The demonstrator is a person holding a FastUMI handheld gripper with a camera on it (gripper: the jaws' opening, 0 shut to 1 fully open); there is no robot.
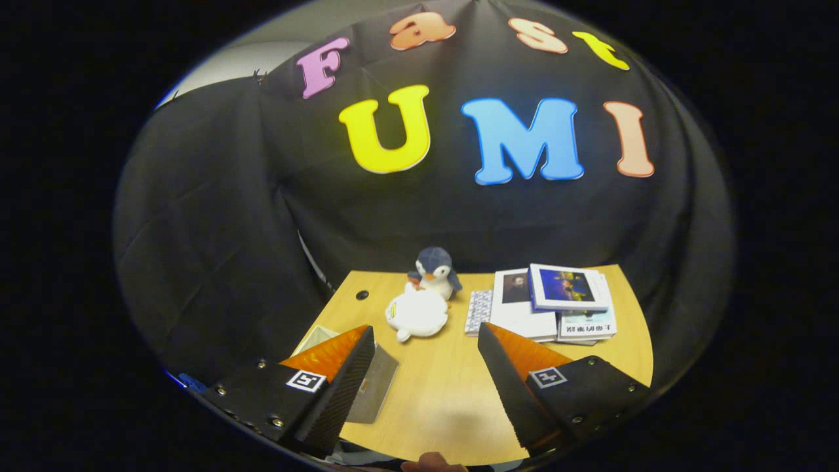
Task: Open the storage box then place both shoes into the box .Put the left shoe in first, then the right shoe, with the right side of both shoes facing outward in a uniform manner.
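Fingers (426, 387) of the gripper stand spread wide with only bare desk between them, grasping nothing, and seem held high to take in the whole light wooden desk (446, 400). Partly behind the left finger lies a pale box-like corner with a flat grey panel (377, 387), possibly the storage box, though too little shows to tell. Beyond the fingers rest a white plush toy (417, 313) and a small blue-and-white plush penguin (435, 272), touching; a stack of books (557, 305) sits to their right, apparently set back to leave working room in front.
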